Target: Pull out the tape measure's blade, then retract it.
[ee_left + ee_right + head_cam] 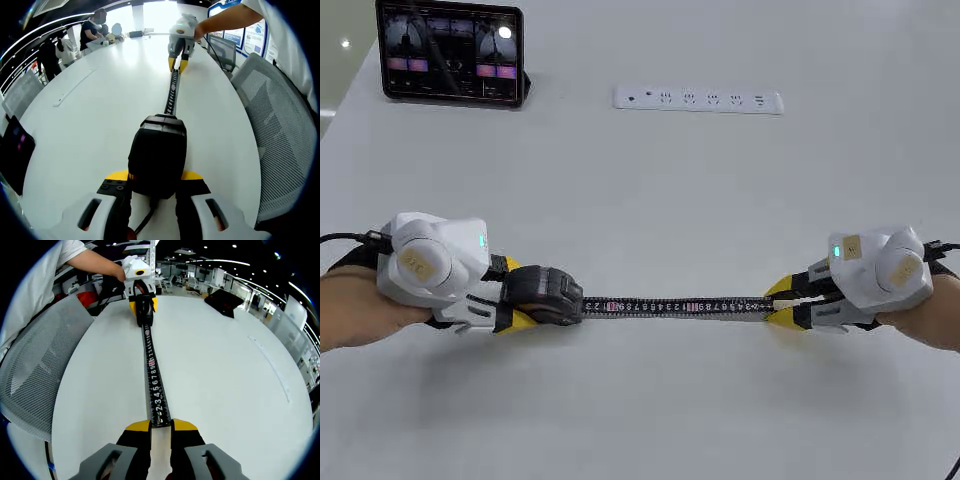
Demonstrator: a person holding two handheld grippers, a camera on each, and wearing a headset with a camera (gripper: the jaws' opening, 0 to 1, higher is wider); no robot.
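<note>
A long white counter point(640, 200) runs through an open office, bare but for a few things. The black, rounded plastic tape measure case point(545, 296) lies low on it, on the person's left. It is clamped between the yellow-tipped jaws of the left gripper point(525, 295), which press against its two sides.

From the case's mouth the narrow dark blade with pale numerals point(680, 306) runs straight out to the right, low along the counter. Its far end is pinched between the closed jaws of the right gripper point(780, 303), well apart from the case. In the right gripper view the numbers read upward from the jaws towards the case.

Beyond the case, at the far side of the counter, a dark tablet point(452, 52) is propped upright with its screen lit. A white power strip point(698, 99) lies flat farther right.

The first half of the task looks largely done: a good length of blade stands drawn out and taut. Whether more will be pulled cannot be told. The retraction is left: the blade must be fed back into the case until its end meets the mouth.
</note>
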